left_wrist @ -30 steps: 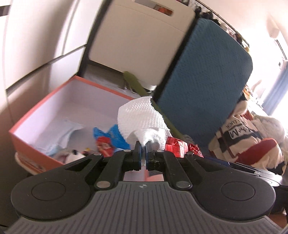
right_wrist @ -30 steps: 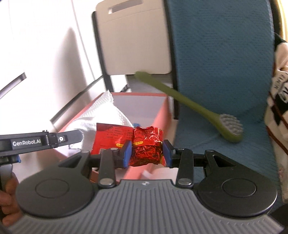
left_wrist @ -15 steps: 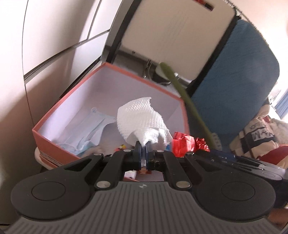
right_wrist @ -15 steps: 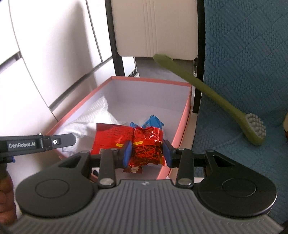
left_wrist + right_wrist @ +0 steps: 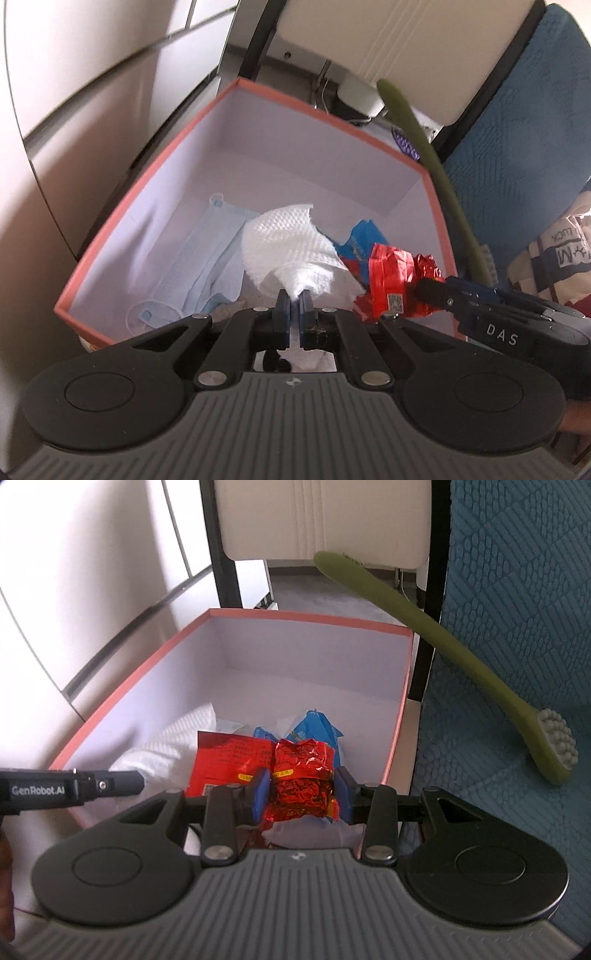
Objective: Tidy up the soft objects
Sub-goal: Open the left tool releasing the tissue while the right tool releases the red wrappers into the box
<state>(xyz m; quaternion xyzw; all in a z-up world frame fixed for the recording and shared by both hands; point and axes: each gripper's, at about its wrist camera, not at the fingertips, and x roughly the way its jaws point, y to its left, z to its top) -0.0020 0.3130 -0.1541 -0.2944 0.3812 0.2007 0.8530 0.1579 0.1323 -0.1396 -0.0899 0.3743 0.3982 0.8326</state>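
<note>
My left gripper (image 5: 294, 300) is shut on a white paper towel (image 5: 295, 251) and holds it over the near end of an orange box (image 5: 147, 192) with a white inside. My right gripper (image 5: 301, 792) is shut on a crinkled red foil packet (image 5: 301, 775) over the same box (image 5: 310, 620). The packet (image 5: 391, 284) also shows in the left wrist view, at the box's right rim. In the box lie a pale blue face mask (image 5: 207, 266) and a blue packet (image 5: 314, 731). The towel (image 5: 166, 746) shows left of the red packet.
A long green brush (image 5: 443, 657) leans over the box's right side onto a blue cushion (image 5: 517, 590). A beige chair back (image 5: 325, 517) stands behind the box. White cabinet panels (image 5: 92, 572) are on the left. Striped fabric (image 5: 554, 258) lies at far right.
Both grippers have moved forward and down over the box, still holding the towel and the red packet. The box's inside now fills both views.
</note>
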